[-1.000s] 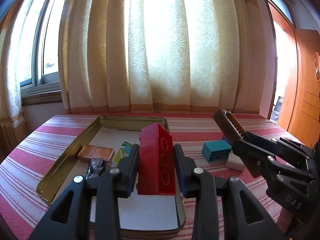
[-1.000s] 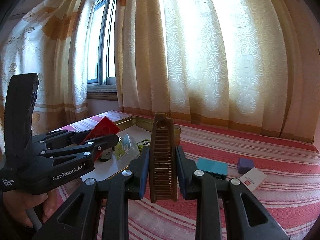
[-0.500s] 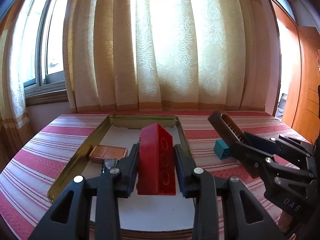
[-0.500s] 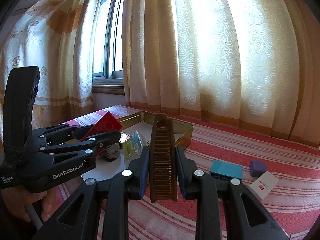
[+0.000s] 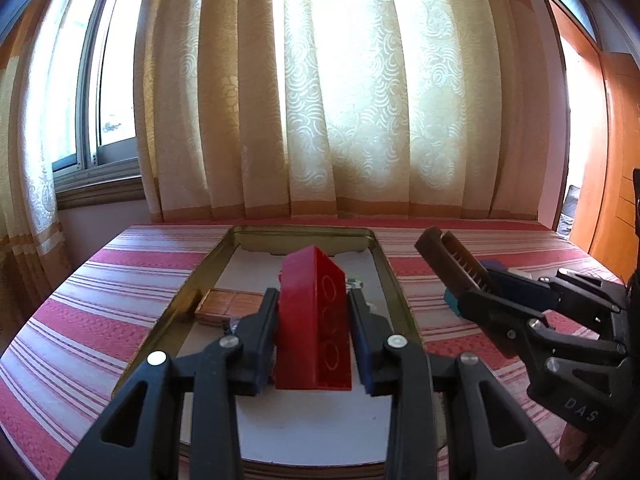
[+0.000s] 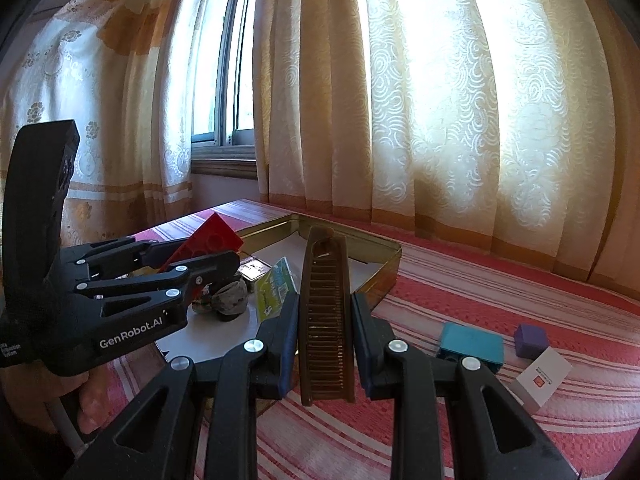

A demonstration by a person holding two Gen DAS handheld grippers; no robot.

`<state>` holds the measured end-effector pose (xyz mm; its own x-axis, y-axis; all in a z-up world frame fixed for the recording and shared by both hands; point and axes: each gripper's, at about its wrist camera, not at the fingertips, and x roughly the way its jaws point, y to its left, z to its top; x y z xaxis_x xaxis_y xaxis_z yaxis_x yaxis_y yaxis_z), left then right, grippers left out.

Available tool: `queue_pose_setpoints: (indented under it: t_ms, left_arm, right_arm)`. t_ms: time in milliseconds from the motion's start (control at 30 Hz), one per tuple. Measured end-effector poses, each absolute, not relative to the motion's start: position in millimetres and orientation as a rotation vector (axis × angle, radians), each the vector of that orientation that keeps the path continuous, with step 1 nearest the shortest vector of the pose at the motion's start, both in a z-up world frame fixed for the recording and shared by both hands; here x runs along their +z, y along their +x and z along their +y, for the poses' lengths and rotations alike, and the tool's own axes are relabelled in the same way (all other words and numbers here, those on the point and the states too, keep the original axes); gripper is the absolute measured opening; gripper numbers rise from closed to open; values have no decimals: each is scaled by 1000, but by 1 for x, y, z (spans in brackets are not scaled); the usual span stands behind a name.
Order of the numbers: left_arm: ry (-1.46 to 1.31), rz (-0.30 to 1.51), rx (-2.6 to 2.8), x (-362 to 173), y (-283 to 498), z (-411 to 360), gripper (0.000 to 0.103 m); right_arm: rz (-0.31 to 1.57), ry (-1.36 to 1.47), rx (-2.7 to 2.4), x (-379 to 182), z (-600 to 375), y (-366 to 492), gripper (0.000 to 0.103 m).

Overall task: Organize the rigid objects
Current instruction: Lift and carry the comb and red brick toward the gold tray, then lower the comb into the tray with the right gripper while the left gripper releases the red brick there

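Brick (image 5: 314,320), red, rigid, light, smooth-sided: left hand-held gripper (image 5: 314,332) clamps its flat sides above the tin (image 5: 400,304). Right hand-held gripper (image 6: 326,344) pinches the comb (image 6: 326,312) mid-spine; teeth likely fragile.

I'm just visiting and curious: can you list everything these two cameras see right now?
Tin tray: one, gold, on the striped cloth.
Red brick: one, held over the tray.
Comb: one, brown, held upright.
Wooden block: one, brown, in tray.
Green packet: one, in tray.
Teal brick: one, on cloth.
Purple cube: one, on cloth.
White box: one, on cloth.
Left gripper: black, gripping the brick.
Right gripper: black, gripping the comb.
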<state>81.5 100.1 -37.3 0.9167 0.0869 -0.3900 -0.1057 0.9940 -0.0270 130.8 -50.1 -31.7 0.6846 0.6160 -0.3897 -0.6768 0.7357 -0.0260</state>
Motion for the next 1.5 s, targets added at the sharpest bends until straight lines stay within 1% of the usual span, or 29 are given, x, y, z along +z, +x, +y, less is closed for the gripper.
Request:
queue_pose_setpoints:
  t_ms: [533,767,1133,1400,1467,1500]
  left_arm:
    - [-30,433,151,-41,87,126,33]
    - [-47,488,158,-44,100,145,33]
    - [-116,595,137,-43,126,174,33]
    - [-86,618,156,-47,132,174,34]
    - [-79,610,173,-47,130,174,53]
    - [-74,606,188,-46,129,174,72]
  right_arm:
    - [374,-243,760,-34,-27,133,28]
    - [372,-257,796,-20,-9,138,27]
    - [480,-280,845,-24,33,160,28]
    - [515,-316,832,-36,48,168,28]
    - [518,-325,834,-37,49,168,28]
    - [516,-327,836,-36,49,167,29]
